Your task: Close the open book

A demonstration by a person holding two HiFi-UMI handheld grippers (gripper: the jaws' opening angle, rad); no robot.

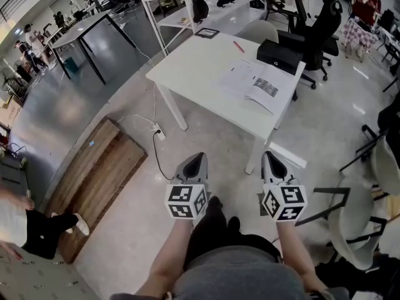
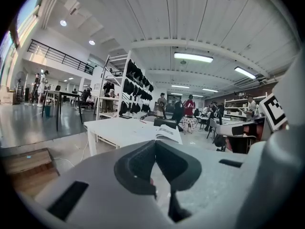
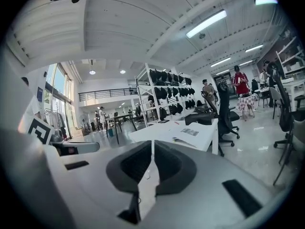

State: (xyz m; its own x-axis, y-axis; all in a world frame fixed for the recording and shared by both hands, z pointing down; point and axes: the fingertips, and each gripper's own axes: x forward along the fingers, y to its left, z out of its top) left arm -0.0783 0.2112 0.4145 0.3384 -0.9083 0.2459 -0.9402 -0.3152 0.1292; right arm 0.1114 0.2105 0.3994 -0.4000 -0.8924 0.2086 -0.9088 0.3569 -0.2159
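**Both claws closed and empty; the book lies open on the table ahead**

At your far left a wooden board (image 1: 94, 179) lies flat on the floor. Just past its far corner sits a power strip (image 1: 160, 132), its cable trailing over the floor.

Your left gripper (image 1: 200, 156) hangs above bare floor, short of the white table (image 1: 194, 61) and well apart from it. In the left gripper view its jaws are pressed together at the tips with nothing between them (image 2: 155, 142). Beyond them you see the table's near edge and the open book (image 2: 167, 133).

In the head view the book (image 1: 255, 84) lies spread flat on the right half of the table, near the front right corner, pages up. Neither claw touches it. A red pen (image 1: 239, 45) lies further back on the tabletop, and a black case (image 1: 279, 55) sits at the far right edge, just beyond the book.

Your right gripper (image 1: 267, 155) is level with the left one, near the table's front right leg. The right gripper view shows its jaws closed tip to tip on nothing (image 3: 152, 144), with the book (image 3: 188, 136) ahead of them on the table.

A black office chair (image 1: 320, 30) stands behind the table on the right.
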